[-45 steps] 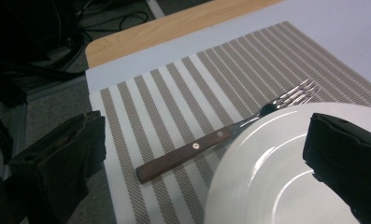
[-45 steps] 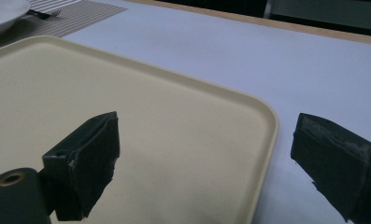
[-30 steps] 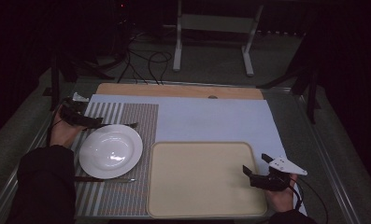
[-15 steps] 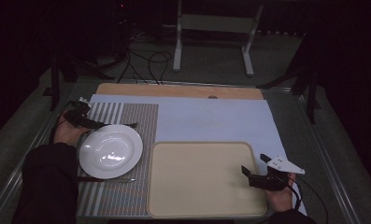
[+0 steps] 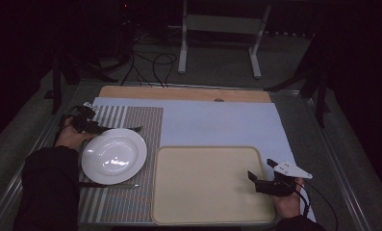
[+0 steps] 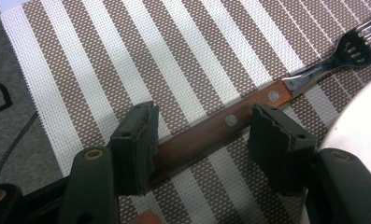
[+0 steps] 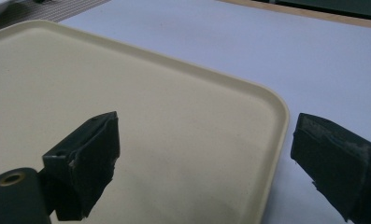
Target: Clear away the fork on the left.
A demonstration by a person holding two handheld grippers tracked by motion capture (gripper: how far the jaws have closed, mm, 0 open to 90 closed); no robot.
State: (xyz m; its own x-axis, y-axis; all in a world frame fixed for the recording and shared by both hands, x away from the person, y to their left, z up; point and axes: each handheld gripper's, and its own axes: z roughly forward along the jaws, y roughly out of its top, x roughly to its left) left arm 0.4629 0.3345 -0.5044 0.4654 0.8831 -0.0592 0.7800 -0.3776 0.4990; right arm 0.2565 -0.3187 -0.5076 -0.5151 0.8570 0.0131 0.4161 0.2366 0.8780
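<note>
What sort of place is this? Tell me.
Probably a recording lab set up as a dining table: a striped placemat with plate and fork, a tray, and cables on the floor behind.

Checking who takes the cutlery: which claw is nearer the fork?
Left. The left claw straddles the fork handle, closing in; the right claw hovers at the tray edge.

In the left gripper view, the fork's tines run off the right edge, and its handle end is hidden under the left tool. The plate is cropped there. In the high view, the plate covers part of the fork.
</note>
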